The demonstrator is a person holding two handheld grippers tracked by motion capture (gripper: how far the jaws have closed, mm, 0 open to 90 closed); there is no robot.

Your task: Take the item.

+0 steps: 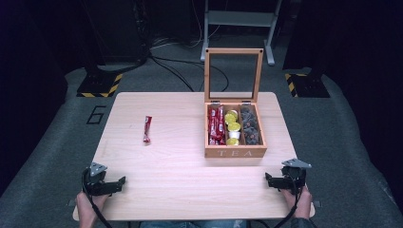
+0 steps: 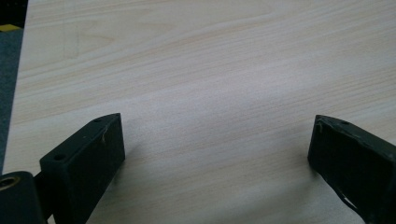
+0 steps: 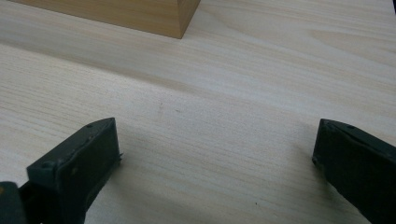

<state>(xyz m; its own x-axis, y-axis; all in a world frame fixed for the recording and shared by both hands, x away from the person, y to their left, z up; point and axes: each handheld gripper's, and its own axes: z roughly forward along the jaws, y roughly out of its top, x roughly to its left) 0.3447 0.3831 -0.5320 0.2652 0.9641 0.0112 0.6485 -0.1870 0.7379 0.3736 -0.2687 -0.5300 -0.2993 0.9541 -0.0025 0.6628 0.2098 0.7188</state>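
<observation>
- Resting low at the lower left of the high view: left tool (image 1: 121,181), jaws spread wide, holding nothing.
- Mirroring it at the lower right: right tool (image 1: 267,179), jaws equally wide, also empty.
- Lying alone left of centre on the desk (image 1: 166,190): a red sachet (image 1: 147,129), flat, well apart from everything else.
- Running its long axis nearly straight up the frame, top end tipped slightly right.
- Sitting up-frame and a little right of the left tool, so looking like the left hand's job; right tool clearly farther off.
- Standing right of centre: wooden tea box (image 1: 235,152), lid propped upright, more red sachets packed in its left compartment, yellow-topped cups in the middle, dark bags on the right.
- Showing in the left gripper view: bare wood between two parted jaws, sachet not yet ahead of them.
- Catching a corner of the tea box (image 3: 140,18) at the top of the right gripper view.
- Judging the next reach: going forward, jaws closing across the sachet's narrow width.
</observation>
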